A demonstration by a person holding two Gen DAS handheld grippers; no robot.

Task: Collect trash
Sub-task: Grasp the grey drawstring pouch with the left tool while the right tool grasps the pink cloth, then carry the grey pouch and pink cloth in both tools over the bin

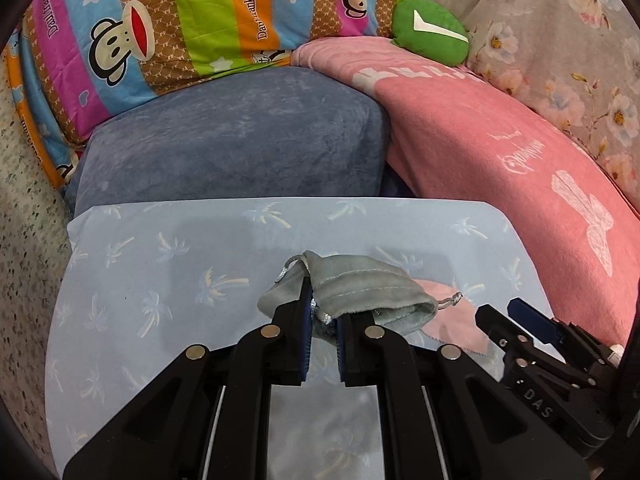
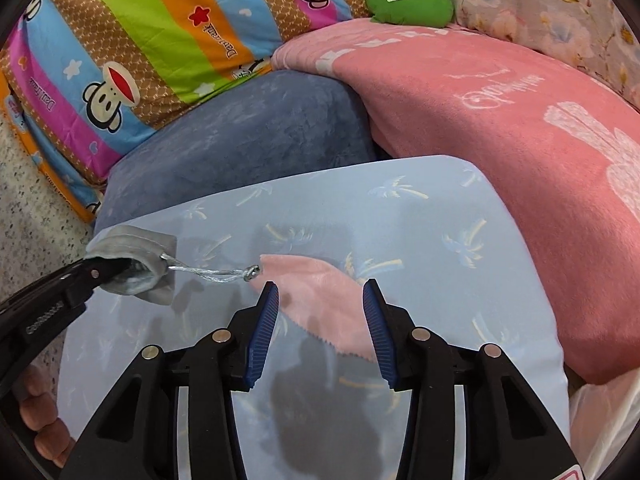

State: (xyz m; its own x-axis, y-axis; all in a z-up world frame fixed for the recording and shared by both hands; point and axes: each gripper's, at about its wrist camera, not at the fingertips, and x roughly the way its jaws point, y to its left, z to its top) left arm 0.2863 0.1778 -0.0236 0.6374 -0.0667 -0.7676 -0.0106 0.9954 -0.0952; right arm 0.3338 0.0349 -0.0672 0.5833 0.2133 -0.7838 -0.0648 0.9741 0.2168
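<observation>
Counted: one grey drawstring pouch point(image 1: 352, 292), one pink cloth point(image 2: 320, 296), two grippers (left point(image 1: 322, 336), right point(image 2: 320, 308)), one green cushion point(image 1: 430, 32).

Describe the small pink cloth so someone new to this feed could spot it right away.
Start at the pale blue palm-print sheet in front of the blue-grey cushion. The small pink cloth lies flat near the sheet's middle, beside the grey drawstring pouch. Unlike the big pink blanket on the right, it is small, plain and has a zigzag-cut edge.
</observation>
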